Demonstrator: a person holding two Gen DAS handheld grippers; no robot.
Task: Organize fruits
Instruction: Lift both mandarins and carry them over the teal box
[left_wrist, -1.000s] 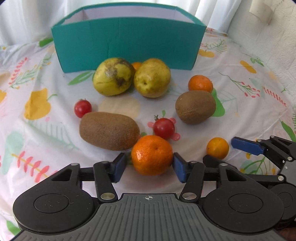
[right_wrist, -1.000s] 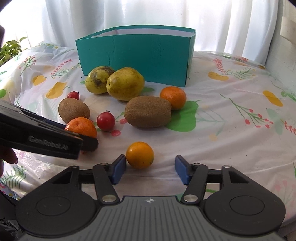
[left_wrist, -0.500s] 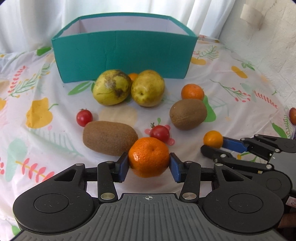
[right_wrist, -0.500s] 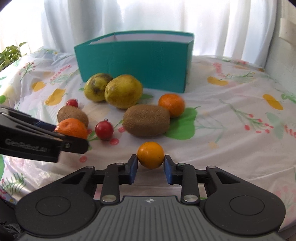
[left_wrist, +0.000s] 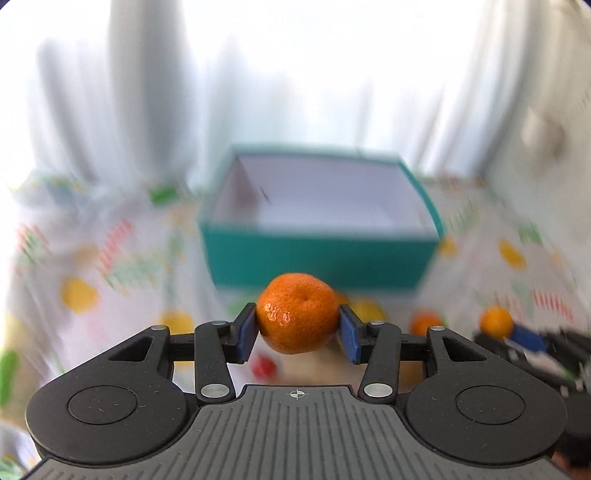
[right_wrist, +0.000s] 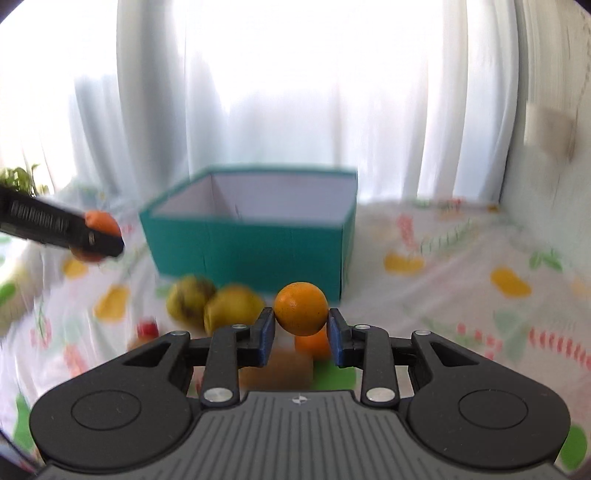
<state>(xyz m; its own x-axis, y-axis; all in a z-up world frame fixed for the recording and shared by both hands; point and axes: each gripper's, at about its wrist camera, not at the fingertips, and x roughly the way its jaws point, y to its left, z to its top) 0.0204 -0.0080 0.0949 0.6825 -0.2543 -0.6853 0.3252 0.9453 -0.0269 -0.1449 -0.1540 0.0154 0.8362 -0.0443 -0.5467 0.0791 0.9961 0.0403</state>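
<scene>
My left gripper is shut on a large mandarin and holds it in the air, in front of the open teal box. A small orange sits pressed between the blue pads of my right gripper, also off the table. In the right wrist view the left gripper shows at the left with its mandarin. The right gripper with its orange appears at the right edge of the left wrist view. The box interior looks white and bare.
Two yellow-green pears lie in front of the box, with a cherry tomato, another orange and a kiwi partly hidden behind my right fingers. A floral tablecloth covers the table; white curtains hang behind.
Both grippers closed on their fruits and lifted them off the table. The views now tilt up toward the box opening and the curtains.
</scene>
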